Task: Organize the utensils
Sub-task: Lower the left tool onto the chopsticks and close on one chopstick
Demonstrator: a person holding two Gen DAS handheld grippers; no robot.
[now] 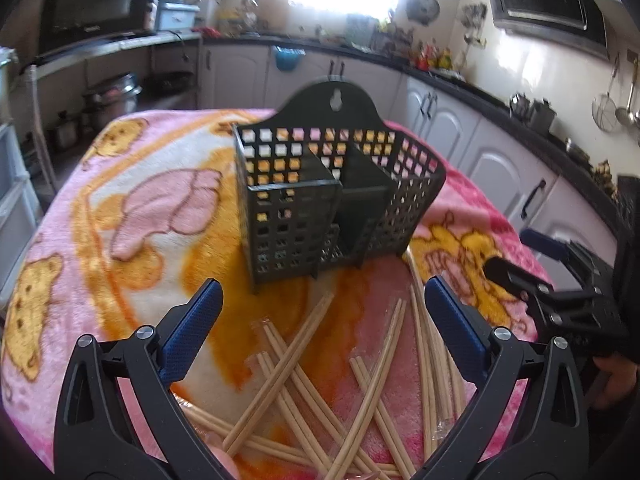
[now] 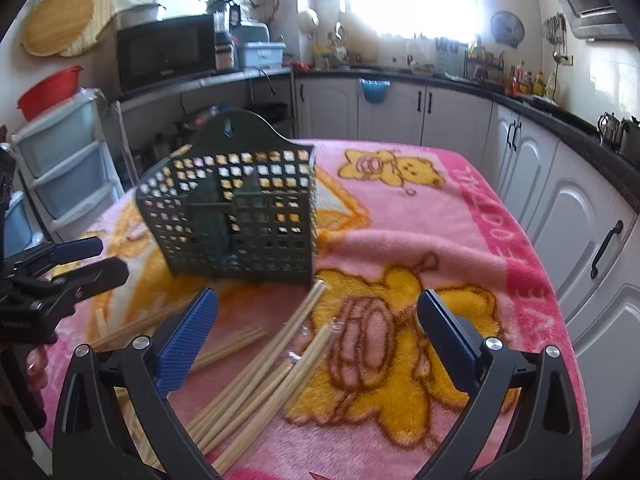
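Note:
A dark perforated utensil holder (image 1: pixel 332 200) with inner dividers stands upright on the pink blanket; it also shows in the right wrist view (image 2: pixel 240 216). Several wooden chopsticks (image 1: pixel 304 392) lie scattered on the blanket in front of it, also in the right wrist view (image 2: pixel 264 376). My left gripper (image 1: pixel 324 296) is open and empty above the chopsticks. My right gripper (image 2: pixel 318 304) is open and empty over the chopsticks' right end. Each gripper shows at the edge of the other's view: the right gripper in the left wrist view (image 1: pixel 516 256) and the left gripper in the right wrist view (image 2: pixel 92 258).
A pink cartoon blanket (image 2: pixel 440 240) covers the round table. White kitchen cabinets (image 2: pixel 560 208) curve around behind and to the right. Plastic drawers (image 2: pixel 64 164) stand at the left, a microwave (image 2: pixel 168 50) on the counter behind.

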